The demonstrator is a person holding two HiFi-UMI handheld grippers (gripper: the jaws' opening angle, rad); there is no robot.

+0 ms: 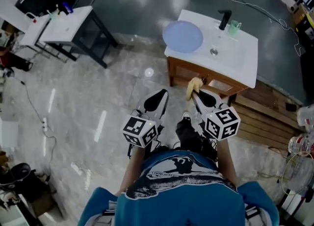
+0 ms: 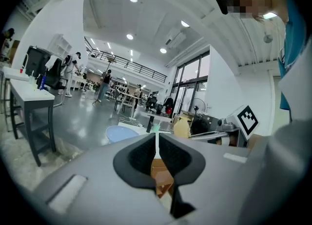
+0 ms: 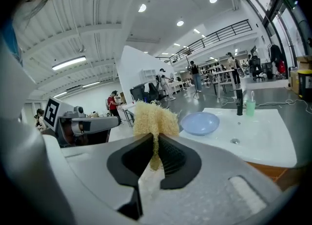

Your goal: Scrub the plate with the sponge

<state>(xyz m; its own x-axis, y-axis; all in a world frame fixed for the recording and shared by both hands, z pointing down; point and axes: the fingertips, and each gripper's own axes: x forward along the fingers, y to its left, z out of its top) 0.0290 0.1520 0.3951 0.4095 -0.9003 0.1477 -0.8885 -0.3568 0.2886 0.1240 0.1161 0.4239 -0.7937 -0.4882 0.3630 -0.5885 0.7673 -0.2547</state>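
A pale blue plate (image 1: 182, 36) lies on the left end of the white sink counter (image 1: 240, 65), ahead of both grippers. It also shows in the left gripper view as the plate (image 2: 119, 132) and in the right gripper view as the plate (image 3: 200, 121). My right gripper (image 1: 196, 91) is shut on a yellow fibrous sponge (image 1: 193, 87), which sticks up between the jaws as the sponge (image 3: 153, 119) of the right gripper (image 3: 157, 147). My left gripper (image 1: 162, 93) hangs beside it over the floor. The left gripper (image 2: 157, 146) has its jaws almost together, a thin slit between them and nothing held.
A black faucet (image 1: 224, 18) and a green cup (image 1: 234, 26) stand at the back of the counter, by the basin drain (image 1: 213, 51). A wooden cabinet (image 1: 196, 75) carries the sink. A white table (image 1: 68, 24) stands far left, and cables trail on the floor.
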